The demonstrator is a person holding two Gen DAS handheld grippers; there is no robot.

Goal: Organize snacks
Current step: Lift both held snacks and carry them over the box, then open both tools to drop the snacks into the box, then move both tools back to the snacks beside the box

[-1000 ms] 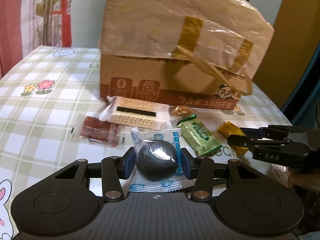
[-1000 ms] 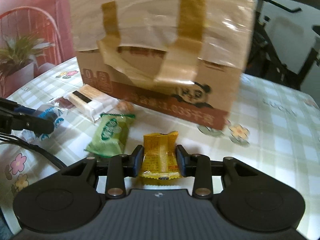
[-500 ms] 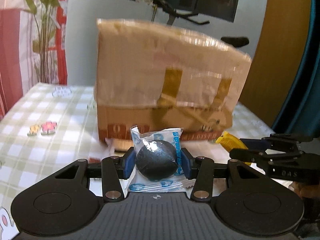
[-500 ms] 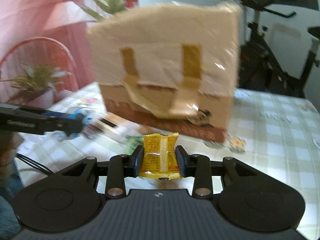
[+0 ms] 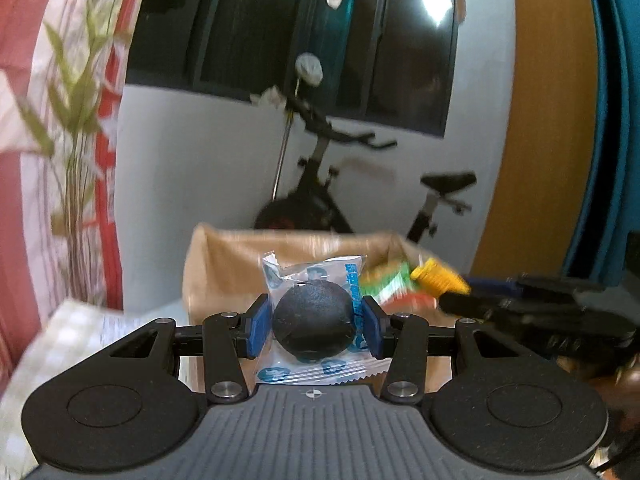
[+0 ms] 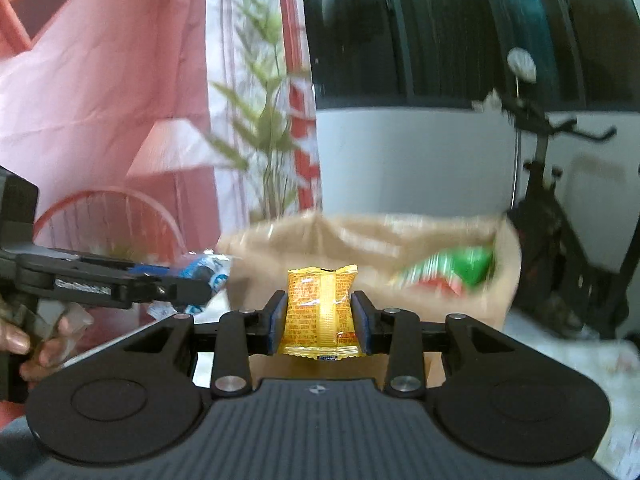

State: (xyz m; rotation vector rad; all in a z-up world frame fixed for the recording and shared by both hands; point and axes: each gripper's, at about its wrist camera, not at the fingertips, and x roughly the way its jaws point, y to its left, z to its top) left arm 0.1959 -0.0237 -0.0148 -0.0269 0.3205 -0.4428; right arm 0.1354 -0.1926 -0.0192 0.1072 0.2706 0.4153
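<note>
- The left gripper [image 5: 315, 330] is clamped on a clear-wrapped dark round snack [image 5: 314, 328]; its blue pads press the ball from both sides, and the blue-printed wrapper sticks out above and below the jaws.
- The right gripper [image 6: 319, 322] is clamped on a yellow snack packet [image 6: 320, 312], held upright by its two side edges, with the crimped top edge above the pads.
- In the left wrist view the right gripper [image 5: 452, 292] reaches in from the right with the yellow packet [image 5: 436, 278] at its tip, just beside the wrapped ball and near the box's right wall.
- In the right wrist view the left gripper [image 6: 200, 280] comes in from the left, a person's hand [image 6: 36, 344] on its grip, its wrapped ball near the box's left rim.
- Both snacks hang in front of the open top of a brown cardboard box [image 5: 224, 256], at about rim level.
- Inside the box, toward its right wall, lies a blurred green, white and red packet [image 6: 452, 270].
- The box stands on a table with a checked cloth [image 5: 60, 344], seen at the left edge of the left wrist view.
- Behind stand an exercise bike [image 5: 332, 184], a white wall under a dark window, a leafy plant [image 6: 268, 136] and a pink curtain.
</note>
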